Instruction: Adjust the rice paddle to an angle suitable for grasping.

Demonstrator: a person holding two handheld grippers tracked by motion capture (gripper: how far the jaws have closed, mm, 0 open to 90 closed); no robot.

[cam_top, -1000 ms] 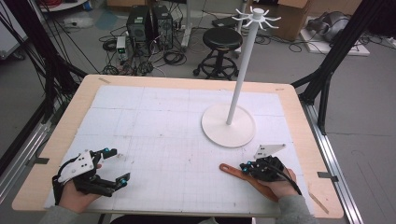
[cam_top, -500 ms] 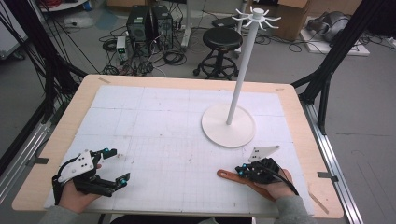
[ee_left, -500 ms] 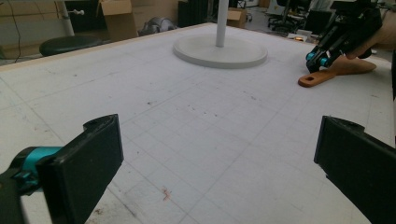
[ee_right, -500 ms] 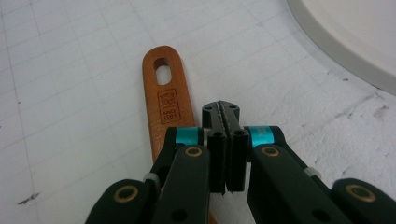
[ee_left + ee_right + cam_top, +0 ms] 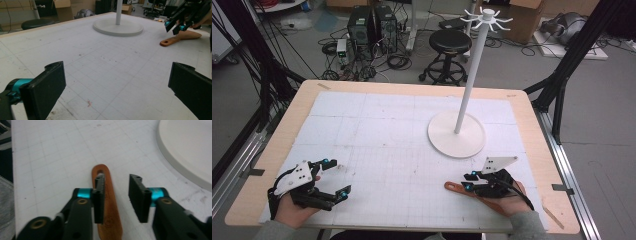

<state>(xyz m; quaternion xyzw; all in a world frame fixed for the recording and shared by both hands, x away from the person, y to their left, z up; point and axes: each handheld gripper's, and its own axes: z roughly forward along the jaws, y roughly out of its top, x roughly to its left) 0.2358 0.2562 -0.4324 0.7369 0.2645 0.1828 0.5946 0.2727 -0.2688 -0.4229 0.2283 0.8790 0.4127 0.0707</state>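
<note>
A brown wooden utensil [image 5: 455,188] lies flat on the white mat near the front right, its handle end with a hole pointing left. My right gripper [image 5: 467,181] hovers low over it. Its jaws have just been opening and stand apart. In the right gripper view the wood [image 5: 111,205] runs under the left jaw of the gripper [image 5: 116,178], and neither pad presses on it. My left gripper [image 5: 339,176] rests at the front left, open wide, with only bare mat between its jaws [image 5: 117,75]. The left gripper view shows the utensil [image 5: 175,40] and the right gripper [image 5: 177,23] far off.
A white stand with a round base [image 5: 456,135] and a tall pole topped by hooks [image 5: 487,17] stands just behind the right gripper; its base edge [image 5: 190,150] is close. The gridded mat [image 5: 387,130] covers the wooden table. A stool [image 5: 451,42] and cables lie beyond.
The right gripper's jaws have parted over the wooden utensil, which shifted slightly left and toward the front edge beforehand. The left gripper has stayed put.
</note>
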